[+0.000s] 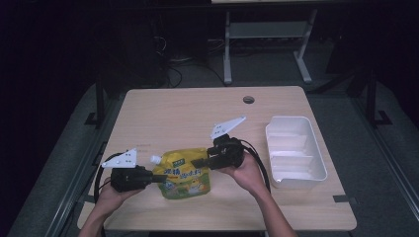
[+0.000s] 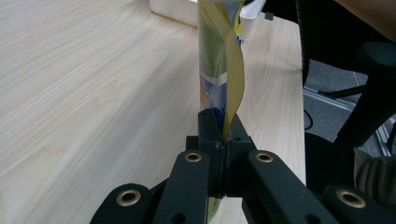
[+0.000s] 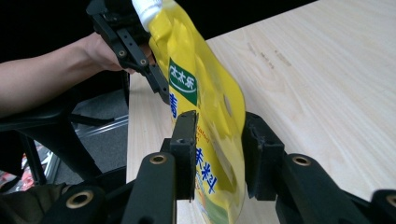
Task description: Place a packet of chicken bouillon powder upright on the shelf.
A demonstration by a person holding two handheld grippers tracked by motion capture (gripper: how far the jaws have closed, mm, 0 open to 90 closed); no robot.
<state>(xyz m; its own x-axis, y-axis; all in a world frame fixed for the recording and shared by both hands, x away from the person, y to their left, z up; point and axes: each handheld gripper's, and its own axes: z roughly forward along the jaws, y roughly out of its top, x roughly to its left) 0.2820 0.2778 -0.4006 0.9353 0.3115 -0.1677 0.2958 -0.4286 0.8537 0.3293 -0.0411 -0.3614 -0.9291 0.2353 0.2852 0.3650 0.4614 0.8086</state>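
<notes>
A yellow spouted pouch (image 1: 185, 174) with a white cap and green label hangs between my two grippers near the table's front edge. My left gripper (image 1: 154, 178) is shut on the pouch's left edge. In the left gripper view my left gripper (image 2: 223, 128) pinches the thin seam, and the pouch (image 2: 218, 56) rises edge-on. My right gripper (image 1: 198, 162) grips the pouch's upper right part. In the right gripper view the jaws of my right gripper (image 3: 220, 154) press both faces of the pouch (image 3: 205, 102), and the other gripper (image 3: 133, 51) holds on below the spout.
A white ribbed tray (image 1: 295, 148) stands at the table's right side, just right of my right hand. A round cable hole (image 1: 248, 99) sits near the far edge. Bare wooden tabletop (image 1: 188, 113) stretches behind the pouch. Beyond the table are a dark floor and desk legs.
</notes>
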